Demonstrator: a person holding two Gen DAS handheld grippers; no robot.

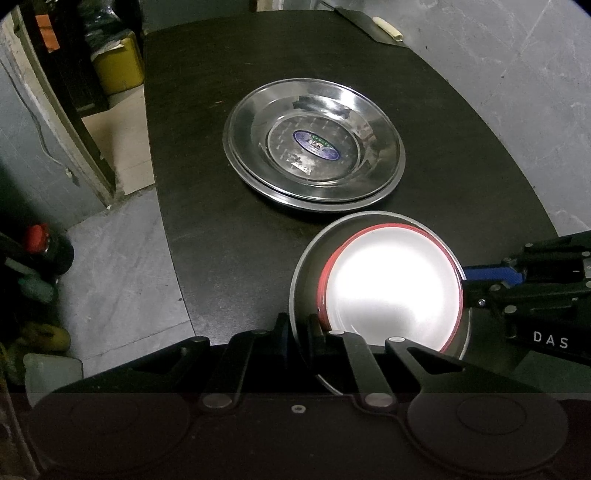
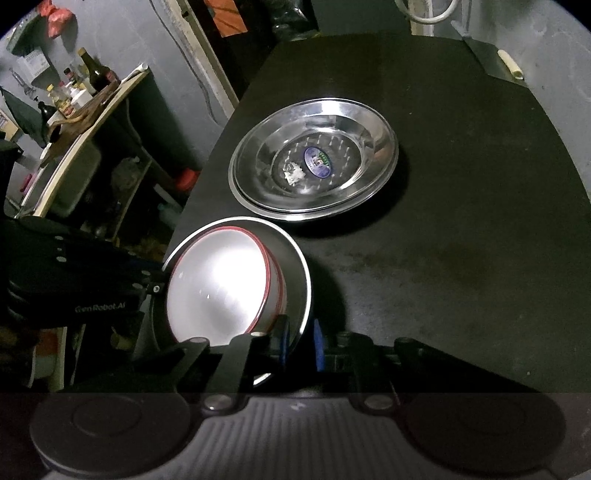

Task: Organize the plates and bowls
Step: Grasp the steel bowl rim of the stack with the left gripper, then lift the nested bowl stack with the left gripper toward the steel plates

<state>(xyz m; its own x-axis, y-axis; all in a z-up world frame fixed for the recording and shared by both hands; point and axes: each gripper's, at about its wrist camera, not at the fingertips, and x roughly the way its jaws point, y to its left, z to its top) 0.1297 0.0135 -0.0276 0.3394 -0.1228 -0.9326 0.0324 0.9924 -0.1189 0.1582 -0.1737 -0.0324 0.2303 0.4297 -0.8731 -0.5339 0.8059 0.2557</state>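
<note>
A steel bowl (image 1: 306,258) (image 2: 295,258) holds nested white bowls with red rims (image 1: 391,284) (image 2: 218,284). My left gripper (image 1: 300,332) is shut on the steel bowl's near rim, one finger inside and one outside. My right gripper (image 2: 300,343) is shut on the same bowl's rim from the opposite side; it shows at the right in the left wrist view (image 1: 480,280). The bowl stack is tilted and held over the near part of the black table (image 1: 207,206) (image 2: 461,258). Two stacked steel plates (image 1: 314,147) (image 2: 314,162) lie flat on the table beyond.
A black tool with a white handle (image 1: 384,27) (image 2: 509,64) lies at the table's far right edge. Left of the table are a yellow container (image 1: 118,68), a red-capped bottle (image 1: 40,247) and a shelf with bottles (image 2: 74,96). Grey floor surrounds the table.
</note>
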